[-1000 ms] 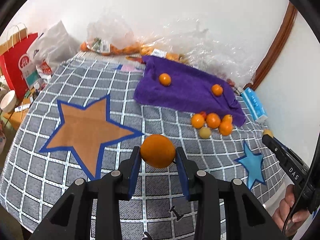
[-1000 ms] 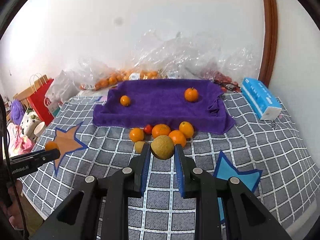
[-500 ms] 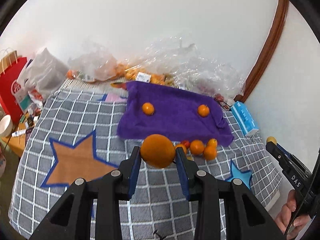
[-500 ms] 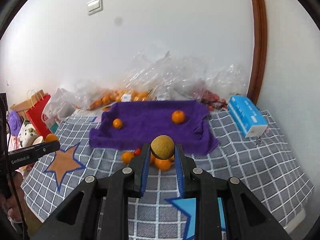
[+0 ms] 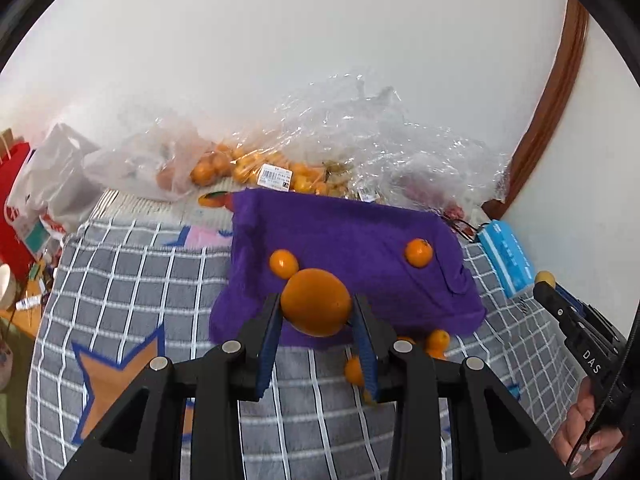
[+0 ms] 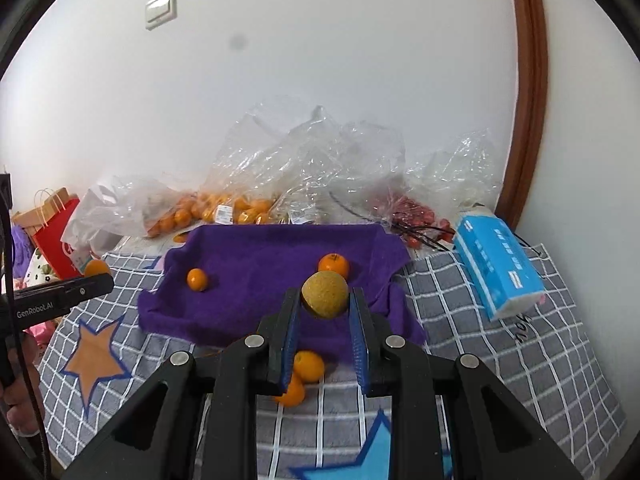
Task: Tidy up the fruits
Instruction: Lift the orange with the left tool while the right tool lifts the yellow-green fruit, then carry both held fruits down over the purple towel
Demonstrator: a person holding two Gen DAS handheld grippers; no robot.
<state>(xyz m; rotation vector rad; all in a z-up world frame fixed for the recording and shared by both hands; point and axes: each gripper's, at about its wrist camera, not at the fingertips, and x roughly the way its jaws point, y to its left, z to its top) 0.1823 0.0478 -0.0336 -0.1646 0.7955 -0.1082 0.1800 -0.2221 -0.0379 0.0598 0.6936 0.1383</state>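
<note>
Two oranges [image 5: 418,253] are lying on the towel [image 5: 360,236] while the left gripper [image 5: 316,314] is grasping an orange [image 5: 316,307], the right gripper [image 6: 325,312] a yellow fruit [image 6: 325,294], with several fruits [image 6: 308,366] waiting below.

light: bright, even, soft shadows | glare: plastic wrap | edges: fisheye warp, dark vignette

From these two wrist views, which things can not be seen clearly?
- Loose oranges beside the purple towel: left wrist view, partly hidden by the fingers; count unclear.
- Red fruit: right wrist view, too small behind plastic bags.
- Red bag: left wrist view, cut off by the edge.
</note>
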